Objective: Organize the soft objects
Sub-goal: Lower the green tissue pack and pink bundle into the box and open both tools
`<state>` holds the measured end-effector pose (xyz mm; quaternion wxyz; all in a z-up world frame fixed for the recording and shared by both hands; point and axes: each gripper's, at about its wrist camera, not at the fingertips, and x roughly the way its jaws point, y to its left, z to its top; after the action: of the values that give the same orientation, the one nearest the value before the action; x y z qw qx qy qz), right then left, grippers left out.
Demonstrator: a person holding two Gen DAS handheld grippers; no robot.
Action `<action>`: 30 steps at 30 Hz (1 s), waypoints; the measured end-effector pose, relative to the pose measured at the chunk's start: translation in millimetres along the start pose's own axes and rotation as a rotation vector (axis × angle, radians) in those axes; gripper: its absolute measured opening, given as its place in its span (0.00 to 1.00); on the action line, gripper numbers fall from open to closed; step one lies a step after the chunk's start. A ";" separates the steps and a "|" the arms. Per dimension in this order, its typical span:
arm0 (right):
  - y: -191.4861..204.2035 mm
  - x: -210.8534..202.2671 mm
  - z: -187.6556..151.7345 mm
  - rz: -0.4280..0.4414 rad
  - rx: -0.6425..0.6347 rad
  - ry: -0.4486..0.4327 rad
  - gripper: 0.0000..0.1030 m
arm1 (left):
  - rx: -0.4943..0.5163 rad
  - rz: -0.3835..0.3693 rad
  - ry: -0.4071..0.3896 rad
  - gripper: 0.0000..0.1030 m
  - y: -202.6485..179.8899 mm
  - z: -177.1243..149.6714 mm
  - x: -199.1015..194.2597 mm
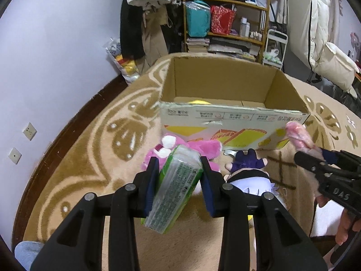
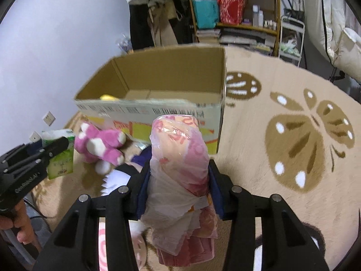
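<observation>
My left gripper [image 1: 179, 169] is shut on a green tissue pack [image 1: 173, 189], held above the carpet in front of an open cardboard box [image 1: 225, 117]. My right gripper [image 2: 179, 174] is shut on a pink plastic-wrapped tissue pack [image 2: 180, 158], also in front of the box [image 2: 158, 110]. A yellow thing [image 1: 198, 101] lies inside the box at its near left. A pink plush [image 1: 198, 149] and a purple-haired doll [image 1: 248, 169] lie on the carpet against the box front. The right gripper shows in the left wrist view [image 1: 300, 153], the left one in the right wrist view [image 2: 65, 141].
A beige carpet with brown butterfly patterns [image 2: 304, 146] covers the floor. Behind the box stand a wooden shelf with bags and bottles [image 1: 225, 22], hanging clothes [image 1: 146, 22] and a white rack [image 1: 275, 47]. A lilac wall with sockets [image 1: 29, 131] is at the left.
</observation>
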<state>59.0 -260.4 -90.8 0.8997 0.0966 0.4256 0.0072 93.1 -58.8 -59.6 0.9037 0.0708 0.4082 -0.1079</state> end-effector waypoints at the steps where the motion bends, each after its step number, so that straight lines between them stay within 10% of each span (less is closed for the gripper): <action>1: 0.3 -5.6 1.9 0.001 -0.002 -0.018 0.48 | -0.002 0.006 -0.009 0.33 0.9 0.0 -3.2; 30: 43.7 -73.7 45.3 -0.007 -0.109 -0.317 0.48 | -0.014 0.051 -0.301 0.33 12.0 37.2 -85.2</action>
<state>49.8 -232.1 1.4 0.9595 0.0460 0.2777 0.0117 68.1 -43.6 29.5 0.9577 0.0578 0.2667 -0.0914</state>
